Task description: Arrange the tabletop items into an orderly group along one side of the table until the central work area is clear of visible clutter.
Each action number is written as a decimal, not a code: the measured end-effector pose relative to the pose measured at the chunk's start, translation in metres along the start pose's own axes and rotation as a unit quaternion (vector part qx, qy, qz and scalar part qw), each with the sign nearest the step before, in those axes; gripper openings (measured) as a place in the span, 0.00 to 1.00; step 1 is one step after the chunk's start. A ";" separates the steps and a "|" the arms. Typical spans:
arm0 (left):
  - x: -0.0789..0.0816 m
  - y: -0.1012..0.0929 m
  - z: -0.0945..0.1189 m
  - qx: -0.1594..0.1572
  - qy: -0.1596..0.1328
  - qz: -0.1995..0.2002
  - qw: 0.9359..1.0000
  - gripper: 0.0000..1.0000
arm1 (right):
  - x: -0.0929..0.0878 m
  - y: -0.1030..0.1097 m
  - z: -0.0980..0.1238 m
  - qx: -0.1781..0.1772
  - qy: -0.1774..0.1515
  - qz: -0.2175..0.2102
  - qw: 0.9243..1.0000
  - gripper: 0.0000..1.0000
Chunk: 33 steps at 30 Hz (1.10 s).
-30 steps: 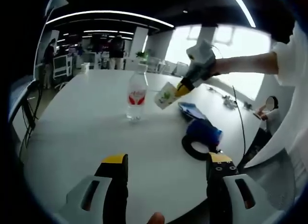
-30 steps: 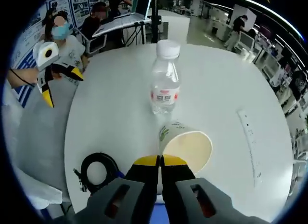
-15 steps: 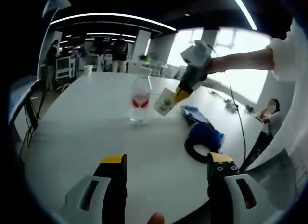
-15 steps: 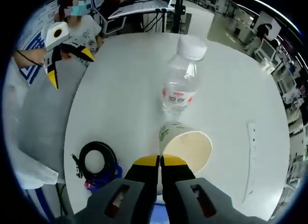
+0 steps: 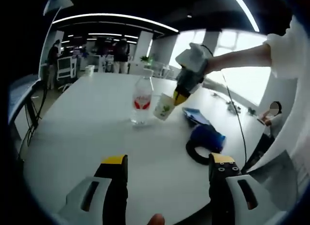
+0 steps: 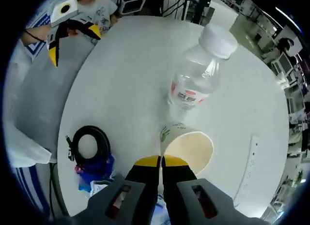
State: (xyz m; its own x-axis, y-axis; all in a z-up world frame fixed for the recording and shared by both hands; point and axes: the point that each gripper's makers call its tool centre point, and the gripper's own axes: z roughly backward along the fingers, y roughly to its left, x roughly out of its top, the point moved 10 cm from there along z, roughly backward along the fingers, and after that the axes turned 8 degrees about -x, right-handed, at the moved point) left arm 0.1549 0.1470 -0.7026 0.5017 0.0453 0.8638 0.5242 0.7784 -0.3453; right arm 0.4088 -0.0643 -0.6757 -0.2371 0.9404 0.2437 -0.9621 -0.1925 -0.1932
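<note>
Right gripper view: one bottle point(image 6: 198, 72), one cup point(image 6: 186, 146) (jaws pinching its rim), one cable coil point(image 6: 88, 143).

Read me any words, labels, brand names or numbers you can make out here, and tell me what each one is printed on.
None can be read.
Clear plastic water bottle with a white cap: its red and white label carries print too blurred to read.
White paper cup held in the right claw: a green leaf-like design, no legible words.
Blue packet on the white table: markings too small to read.
</note>
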 end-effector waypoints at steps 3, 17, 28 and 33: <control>0.000 0.002 0.001 0.004 -0.007 0.008 1.000 0.63 | 0.002 -0.002 -0.003 0.004 0.014 0.029 0.999 0.00; 0.000 0.005 0.003 0.012 -0.020 0.025 0.999 0.63 | 0.012 -0.003 -0.012 0.012 0.049 0.095 0.994 0.00; -0.001 0.005 0.003 0.009 -0.022 0.031 0.999 0.63 | 0.015 -0.005 -0.015 0.011 0.059 0.106 0.993 0.00; 0.000 0.006 0.003 0.009 -0.025 0.035 0.999 0.63 | 0.018 -0.002 -0.016 0.012 0.058 0.109 0.992 0.00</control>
State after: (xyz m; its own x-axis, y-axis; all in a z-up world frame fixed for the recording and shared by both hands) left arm 0.1556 0.1531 -0.7038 0.5010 0.1303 0.8556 0.4770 0.7833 -0.3987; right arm 0.4091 -0.0424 -0.6860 -0.4236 0.9017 0.0867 -0.8932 -0.3999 -0.2054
